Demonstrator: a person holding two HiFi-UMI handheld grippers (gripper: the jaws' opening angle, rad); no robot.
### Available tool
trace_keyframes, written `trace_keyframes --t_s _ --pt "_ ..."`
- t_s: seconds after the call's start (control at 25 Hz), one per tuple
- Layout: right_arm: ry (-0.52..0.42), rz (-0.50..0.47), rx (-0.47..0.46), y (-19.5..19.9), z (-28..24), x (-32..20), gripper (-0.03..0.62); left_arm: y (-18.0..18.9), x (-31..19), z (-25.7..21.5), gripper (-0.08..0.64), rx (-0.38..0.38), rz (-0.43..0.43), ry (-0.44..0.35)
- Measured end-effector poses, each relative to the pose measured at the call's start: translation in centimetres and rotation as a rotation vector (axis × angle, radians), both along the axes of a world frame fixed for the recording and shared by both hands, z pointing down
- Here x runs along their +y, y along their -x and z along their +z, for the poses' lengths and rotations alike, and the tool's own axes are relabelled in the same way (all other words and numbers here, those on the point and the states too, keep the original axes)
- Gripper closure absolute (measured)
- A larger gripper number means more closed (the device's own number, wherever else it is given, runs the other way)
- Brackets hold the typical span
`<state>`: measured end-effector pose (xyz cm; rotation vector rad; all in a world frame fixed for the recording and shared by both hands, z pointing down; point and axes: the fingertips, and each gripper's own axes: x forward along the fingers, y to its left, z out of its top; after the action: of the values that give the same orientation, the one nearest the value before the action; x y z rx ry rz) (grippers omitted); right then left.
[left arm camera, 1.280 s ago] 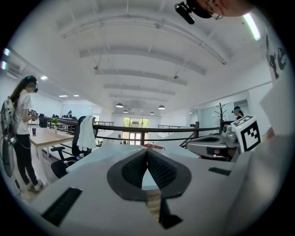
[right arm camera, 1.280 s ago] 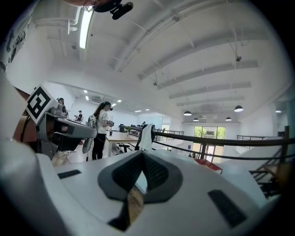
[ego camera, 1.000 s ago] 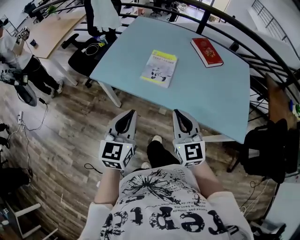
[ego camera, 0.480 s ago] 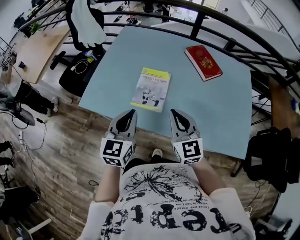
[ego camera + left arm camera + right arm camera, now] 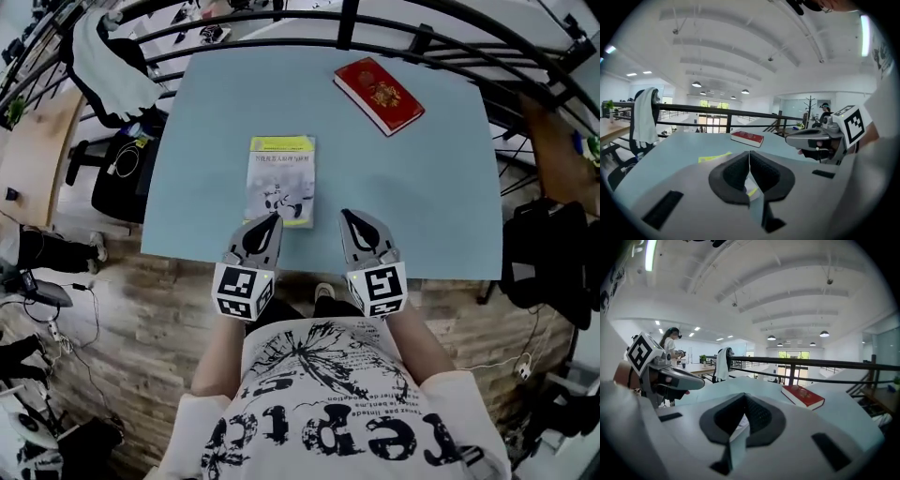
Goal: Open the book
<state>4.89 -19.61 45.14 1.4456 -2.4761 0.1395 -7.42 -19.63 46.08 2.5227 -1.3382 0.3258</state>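
The yellow and white book (image 5: 281, 173) lies shut and flat on the blue counter (image 5: 441, 187), close to the near edge and a bit to the left. Its long side runs from near to far, almost in line with the way the grippers point.

The left hand-held gripper (image 5: 270, 225) is the nearer one. Its tip is right at the book's near right corner, but I cannot tell if it touches. The right hand-held gripper (image 5: 352, 221) is just beside the book, off to its right, over bare counter. So the book lies straight ahead of the left one, and ahead and to the left of the right one.

Both have their jaws pressed together with nothing between them, so neither holds anything.

A red book (image 5: 379, 96) lies at the far right of the counter, well apart from both grippers. I think the near book is the one to open, since both grippers point at it. Which long edge lifts, I cannot tell.

A second ago both grippers hung over the wooden floor (image 5: 141, 309), well short of the counter, and the book was far ahead. Now their tips are over the near edge — the person has come right up to it. The jaws were shut then too, and the books lie just as they did.
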Motion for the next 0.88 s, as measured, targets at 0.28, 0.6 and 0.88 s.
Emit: trace_keyframes --t_s 0.28,0.6,0.88 --pt "0.091 0.168 -0.018 0.0 2.5 0.4 0.581 -2.2 -0.8 5.6 0.537 -0.007 0.202 0.145" --pt "0.172 0.270 -0.027 -0.3 5.8 1.2 0.581 -4.6 -1.2 12.6 0.429 -0.114 0.320 0.256" --pt "0.229 0.290 -0.029 -1.5 8.1 1.1 0.581 -5.9 -2.1 16.8 0.396 -0.289 0.292 0.226"
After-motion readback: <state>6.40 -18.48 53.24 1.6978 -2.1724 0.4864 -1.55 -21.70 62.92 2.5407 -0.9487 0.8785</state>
